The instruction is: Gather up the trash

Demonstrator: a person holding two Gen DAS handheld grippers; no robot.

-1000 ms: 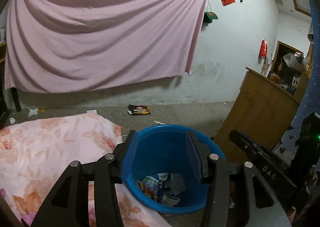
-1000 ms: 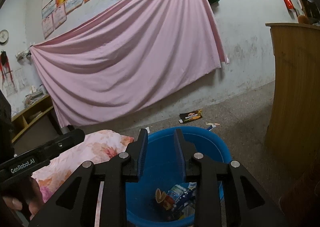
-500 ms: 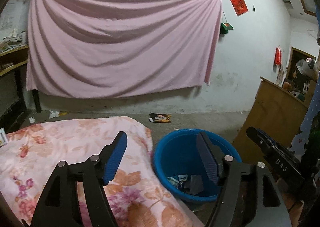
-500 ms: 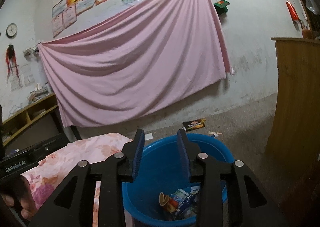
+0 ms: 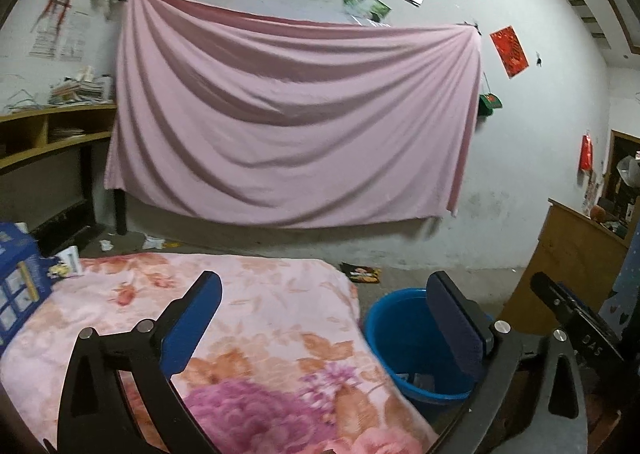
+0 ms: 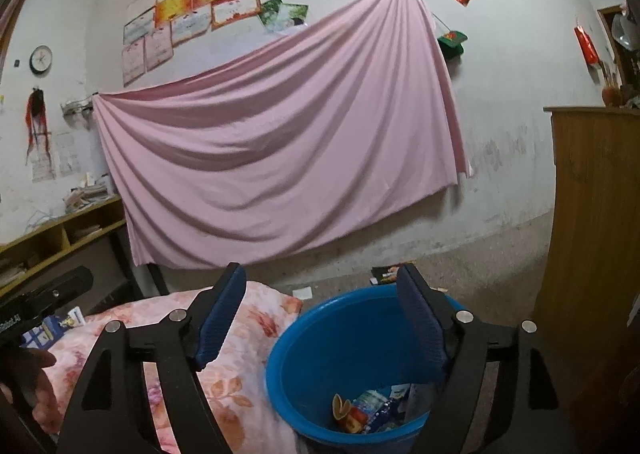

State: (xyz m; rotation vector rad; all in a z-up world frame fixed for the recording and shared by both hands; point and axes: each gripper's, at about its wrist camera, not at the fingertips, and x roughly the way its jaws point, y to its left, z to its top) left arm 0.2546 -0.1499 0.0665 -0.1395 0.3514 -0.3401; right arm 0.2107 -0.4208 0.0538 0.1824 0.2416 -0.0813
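Note:
A blue plastic basin (image 6: 352, 338) stands on the floor beside the bed, with several wrappers and a crumpled packet (image 6: 372, 408) lying in its bottom. My right gripper (image 6: 322, 286) hovers above the basin's near side, its jaws opening with nothing between them. In the left wrist view the basin (image 5: 400, 338) sits at the lower right. My left gripper (image 5: 324, 290) hangs over the floral blanket (image 5: 256, 318), jaws opening wide and empty. A dark snack wrapper (image 5: 362, 273) lies on the floor beyond the basin, also the wrapper (image 6: 386, 273) seen past it in the right wrist view.
A blue carton (image 5: 18, 286) and a small packet (image 5: 66, 262) rest at the bed's left end. Paper scraps (image 5: 154, 243) litter the floor under the pink sheet (image 5: 288, 126). A wooden cabinet (image 6: 596, 238) stands right of the basin. A desk with shelves (image 5: 48, 142) lines the left wall.
Both grippers opened wide and emptied over the basin. The left gripper swung left, from above the basin to above the blanket. The right gripper rose slightly and stayed over the basin.

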